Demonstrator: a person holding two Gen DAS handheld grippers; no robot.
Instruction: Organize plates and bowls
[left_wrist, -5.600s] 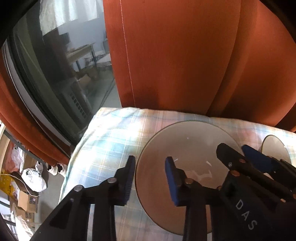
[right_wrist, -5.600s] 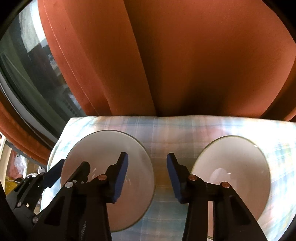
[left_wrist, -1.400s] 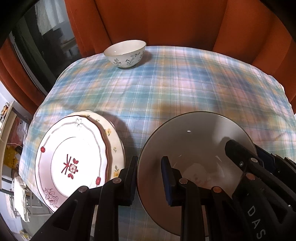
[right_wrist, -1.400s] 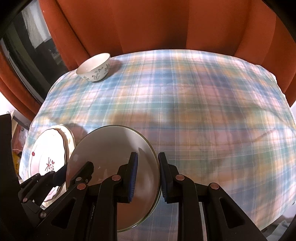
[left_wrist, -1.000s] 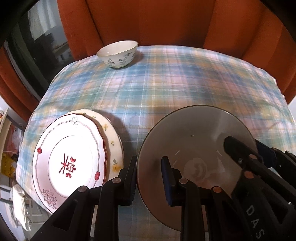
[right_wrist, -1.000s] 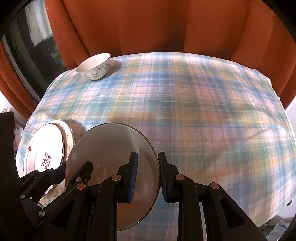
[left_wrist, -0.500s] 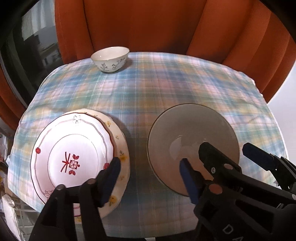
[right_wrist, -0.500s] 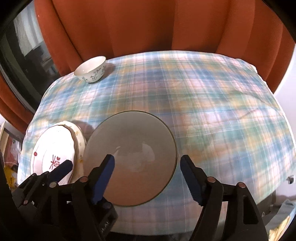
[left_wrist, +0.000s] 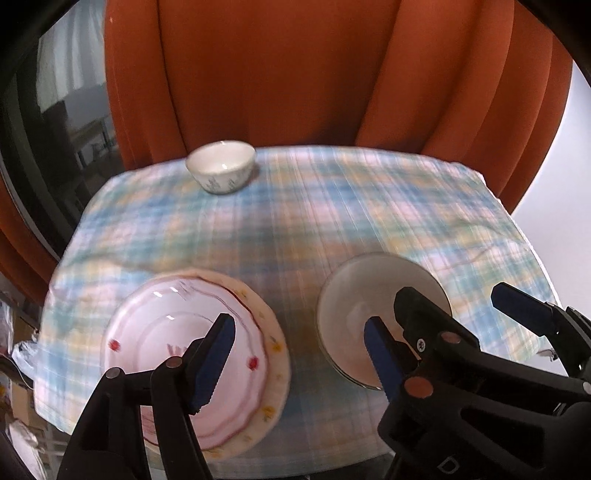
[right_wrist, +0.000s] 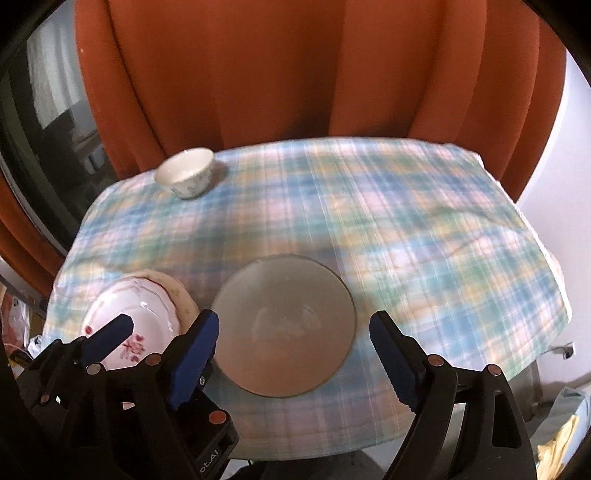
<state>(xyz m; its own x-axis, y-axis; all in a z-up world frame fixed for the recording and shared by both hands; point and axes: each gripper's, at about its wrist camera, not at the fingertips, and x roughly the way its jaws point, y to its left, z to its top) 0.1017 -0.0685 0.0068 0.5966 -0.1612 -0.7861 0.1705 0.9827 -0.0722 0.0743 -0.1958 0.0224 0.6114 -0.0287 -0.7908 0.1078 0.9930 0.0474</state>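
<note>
A wide grey-white bowl rests on the plaid tablecloth, right of a stack of two plates. The top plate is white with red flowers, the lower one cream. A small white patterned bowl stands at the far left corner. My left gripper hovers above the gap between plates and bowl, its jaws opening and empty. My right gripper hangs over the wide bowl, jaws opening wide of its rim, touching nothing. The right gripper's fingers cover part of the bowl.
Orange curtains hang close behind the table. A dark window lies to the left and a white wall to the right. The cloth's right half is bare. The table's near edge drops off just below the bowl.
Both grippers let go of the wide bowl's rim, spread their jaws, and lifted up and back. The bowl stays on the cloth beside the plates.
</note>
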